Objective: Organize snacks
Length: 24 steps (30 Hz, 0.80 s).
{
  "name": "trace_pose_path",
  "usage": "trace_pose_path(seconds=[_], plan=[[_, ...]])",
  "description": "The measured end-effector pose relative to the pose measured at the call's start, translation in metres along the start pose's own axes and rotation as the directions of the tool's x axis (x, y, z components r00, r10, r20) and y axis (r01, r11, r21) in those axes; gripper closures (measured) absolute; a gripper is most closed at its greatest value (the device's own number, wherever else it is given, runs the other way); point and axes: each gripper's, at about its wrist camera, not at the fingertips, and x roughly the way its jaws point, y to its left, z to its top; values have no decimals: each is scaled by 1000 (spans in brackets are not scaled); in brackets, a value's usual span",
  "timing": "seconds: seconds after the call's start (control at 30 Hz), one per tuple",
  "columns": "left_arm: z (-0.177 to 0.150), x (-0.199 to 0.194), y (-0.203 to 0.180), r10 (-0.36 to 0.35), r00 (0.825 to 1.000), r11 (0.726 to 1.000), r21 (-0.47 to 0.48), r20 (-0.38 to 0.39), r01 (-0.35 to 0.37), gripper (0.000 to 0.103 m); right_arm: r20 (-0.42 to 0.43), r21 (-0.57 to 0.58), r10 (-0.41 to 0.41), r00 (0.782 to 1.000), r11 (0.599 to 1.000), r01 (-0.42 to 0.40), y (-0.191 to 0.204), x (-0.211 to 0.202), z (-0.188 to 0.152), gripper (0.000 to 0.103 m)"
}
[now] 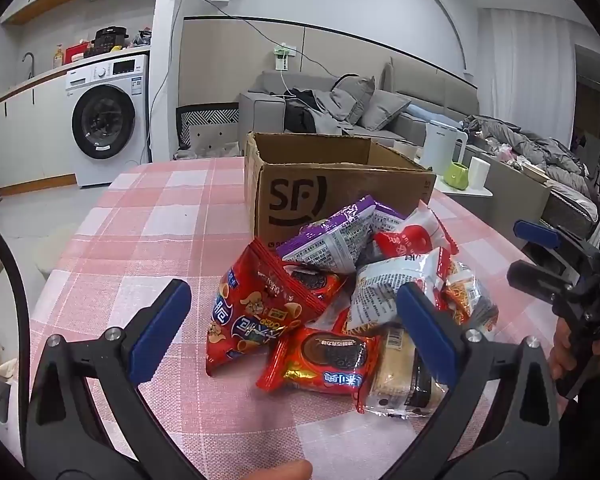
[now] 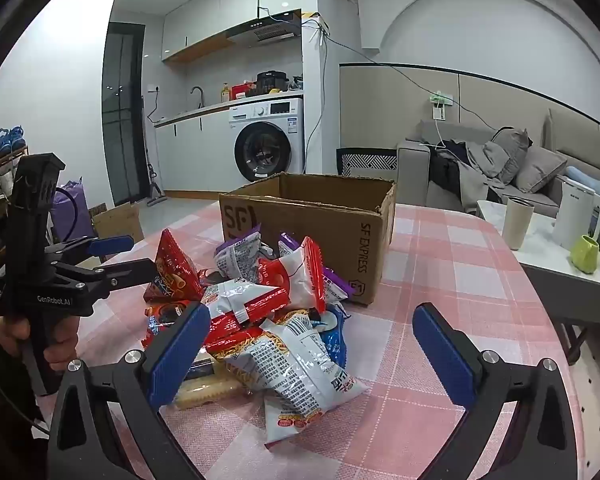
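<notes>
Sat in a loose heap on the table [image 1: 140, 216], under a pink-and-white checked cloth of soft, faintly woven look: crinkly foil and plastic snack packets [image 2: 276, 320], pillow-shaped and puffed, with crimped, saw-toothed ends. Lay nearest in the left wrist view: a glossy red cookie packet [image 1: 320, 364] printed with a dark sandwich biscuit, partly overlapping a clear-wrapped pale cracker pack [image 1: 396, 372]. Leaned above them: a red triangular-looking bag [image 1: 256, 308] and a purple-and-silver packet [image 1: 332, 236] propped against the box front. Sprawled toward the right wrist camera: a white packet [image 2: 300, 368] with dense black print and an orange-red end. Stood just behind the heap, touching it: a brown corrugated cardboard box [image 1: 332, 184], rectangular, open-topped, flaps ragged, stamped with black letters. Hovered over the near side of the pile, spread wide and empty: left gripper [image 1: 296, 332], black angular arms ending in blue ribbed pads [image 1: 160, 328], one at each side of the cookie packets without pressing them. Likewise gaped fully and gripped nothing: right gripper [image 2: 312, 356], one pad in front of the heap's edge, the other over bare cloth.
</notes>
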Motion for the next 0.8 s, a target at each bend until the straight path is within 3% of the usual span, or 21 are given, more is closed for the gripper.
trace_pose_path(seconds=[0.8], plan=[[-1, 3, -2, 12, 1000, 1000, 1, -16, -12, 1, -8, -8, -3, 1000, 1000, 3, 0, 2, 0, 0]])
